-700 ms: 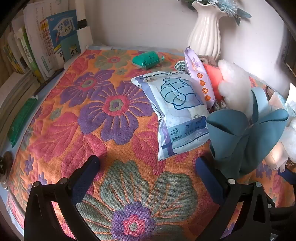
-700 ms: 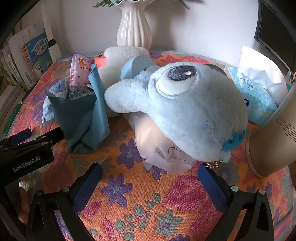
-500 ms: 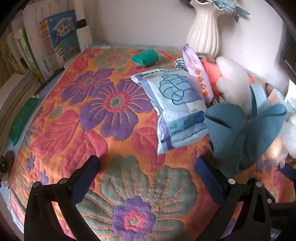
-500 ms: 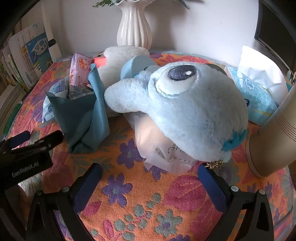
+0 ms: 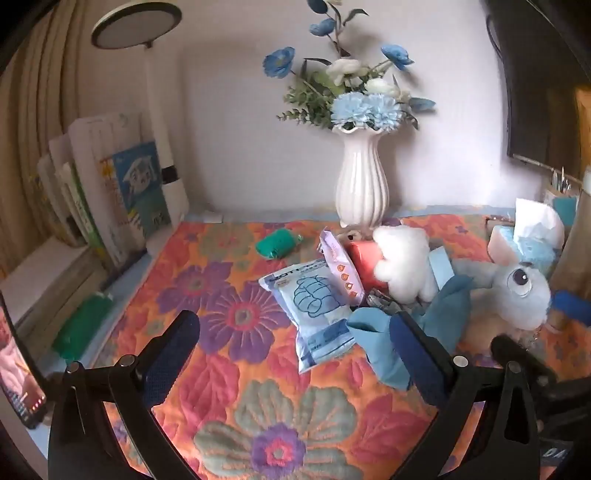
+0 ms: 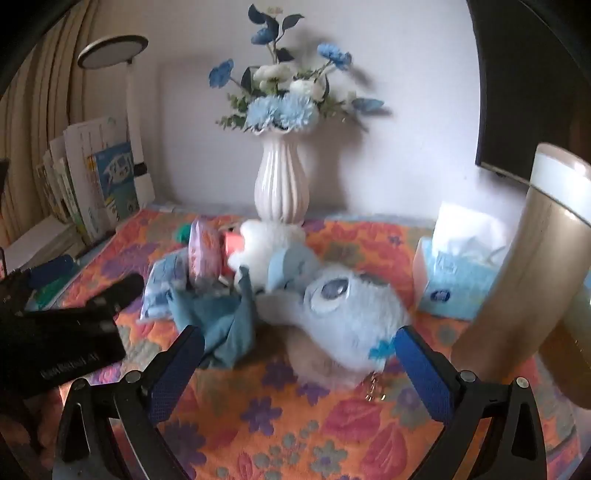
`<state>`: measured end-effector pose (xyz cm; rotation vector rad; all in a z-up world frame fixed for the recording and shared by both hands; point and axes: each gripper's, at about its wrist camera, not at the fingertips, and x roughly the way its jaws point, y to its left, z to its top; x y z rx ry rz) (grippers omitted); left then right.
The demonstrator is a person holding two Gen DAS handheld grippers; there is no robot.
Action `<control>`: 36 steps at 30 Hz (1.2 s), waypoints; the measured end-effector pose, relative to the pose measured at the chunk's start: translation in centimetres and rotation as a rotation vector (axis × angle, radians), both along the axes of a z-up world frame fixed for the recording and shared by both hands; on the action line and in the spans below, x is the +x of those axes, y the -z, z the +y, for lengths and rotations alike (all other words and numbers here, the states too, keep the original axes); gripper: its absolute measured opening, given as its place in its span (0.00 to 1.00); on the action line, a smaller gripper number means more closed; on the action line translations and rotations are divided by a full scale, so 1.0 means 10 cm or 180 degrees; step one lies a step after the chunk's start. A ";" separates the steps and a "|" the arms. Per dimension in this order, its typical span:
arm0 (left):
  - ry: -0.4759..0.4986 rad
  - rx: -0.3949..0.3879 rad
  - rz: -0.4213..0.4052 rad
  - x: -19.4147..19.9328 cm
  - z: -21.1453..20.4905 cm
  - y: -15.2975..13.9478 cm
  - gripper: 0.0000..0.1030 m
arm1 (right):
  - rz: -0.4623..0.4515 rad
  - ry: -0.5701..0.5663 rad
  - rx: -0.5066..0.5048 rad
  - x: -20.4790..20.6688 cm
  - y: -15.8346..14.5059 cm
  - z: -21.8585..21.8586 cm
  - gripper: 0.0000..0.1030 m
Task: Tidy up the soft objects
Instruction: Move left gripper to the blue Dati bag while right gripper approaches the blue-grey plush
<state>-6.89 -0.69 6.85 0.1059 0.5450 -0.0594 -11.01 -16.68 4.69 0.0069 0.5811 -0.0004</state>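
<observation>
A table is covered by a thick quilted cloth [image 5: 236, 373] with big orange, purple and green flowers. A pale wall is seen behind it, and a curtain hangs at the far left.

From the left, books [image 5: 122, 199] are stood up against the wall beside the white pole of a round lamp [image 5: 136, 26]. A small green bundle [image 5: 279, 243] is laid on the cloth near the back. A tall white vase [image 5: 362, 184] with ribbed sides is stood against the wall, and blue and white flowers [image 5: 354, 88] are held in it.

The soft things are piled together right of the middle, in front of the vase. A shiny blue packet [image 5: 314, 314] is laid flat, and a thin purple packet [image 5: 340, 267] is leaned on it. Next to these a fluffy white toy [image 5: 404, 264] is seen, with something red [image 5: 364, 258] beside it. A crumpled blue cloth [image 5: 384, 343] is bunched in front. A fuzzy pale blue toy [image 6: 351, 317] with a big stitched eye is laid on its side.

Further right, white tissues are stuck up out of a blue tissue pack [image 6: 454, 280]. A tall tan cylinder [image 6: 524, 273] with a white top is stood at the far right.

The left gripper [image 5: 295, 350] is spread wide with nothing in it. The right gripper [image 6: 299, 356] is also spread wide and nothing is held.
</observation>
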 end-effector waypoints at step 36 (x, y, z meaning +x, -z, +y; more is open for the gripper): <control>-0.0064 -0.0115 0.0446 0.28 -0.09 0.32 0.99 | 0.0208 0.0127 0.0002 0.14 0.18 -0.05 1.00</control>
